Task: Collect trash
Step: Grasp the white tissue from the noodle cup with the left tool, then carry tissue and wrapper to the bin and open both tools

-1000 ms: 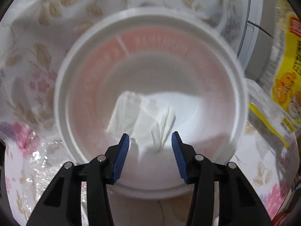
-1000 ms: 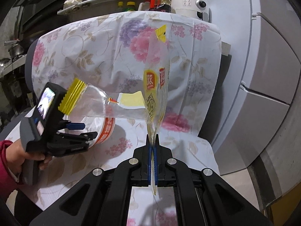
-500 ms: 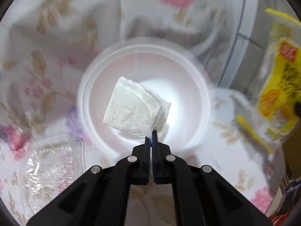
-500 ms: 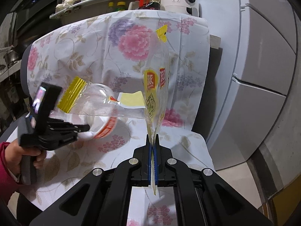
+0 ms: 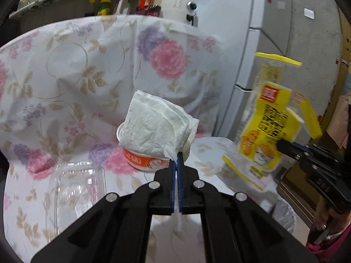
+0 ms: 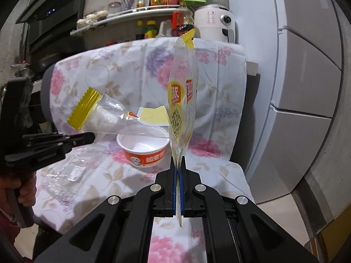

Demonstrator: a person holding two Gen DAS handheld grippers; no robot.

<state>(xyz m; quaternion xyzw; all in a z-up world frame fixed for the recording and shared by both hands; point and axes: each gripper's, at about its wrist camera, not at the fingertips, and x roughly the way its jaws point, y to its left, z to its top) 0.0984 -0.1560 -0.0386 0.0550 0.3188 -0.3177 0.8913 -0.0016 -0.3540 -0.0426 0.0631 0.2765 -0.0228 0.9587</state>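
Note:
My left gripper (image 5: 176,160) is shut on a crumpled white paper napkin (image 5: 154,123) and holds it up above the orange-and-white paper bowl (image 5: 142,159). The bowl (image 6: 143,151) stands empty on the flowered cloth. My right gripper (image 6: 178,164) is shut on a clear plastic snack bag with yellow print (image 6: 181,100) and holds it upright in the air; the bag also shows in the left wrist view (image 5: 269,131). The left gripper (image 6: 87,139) shows at the left of the right wrist view.
A clear plastic tray (image 5: 76,188) lies on the flowered cloth (image 5: 65,87) left of the bowl. A white fridge (image 6: 296,87) stands at the right. A shelf with bottles (image 6: 153,11) and a white appliance (image 6: 216,25) are behind.
My left gripper shut on the napkin inside the bowl, then lifted it out and drew back. My right gripper kept its hold on the snack bag and moved slightly.

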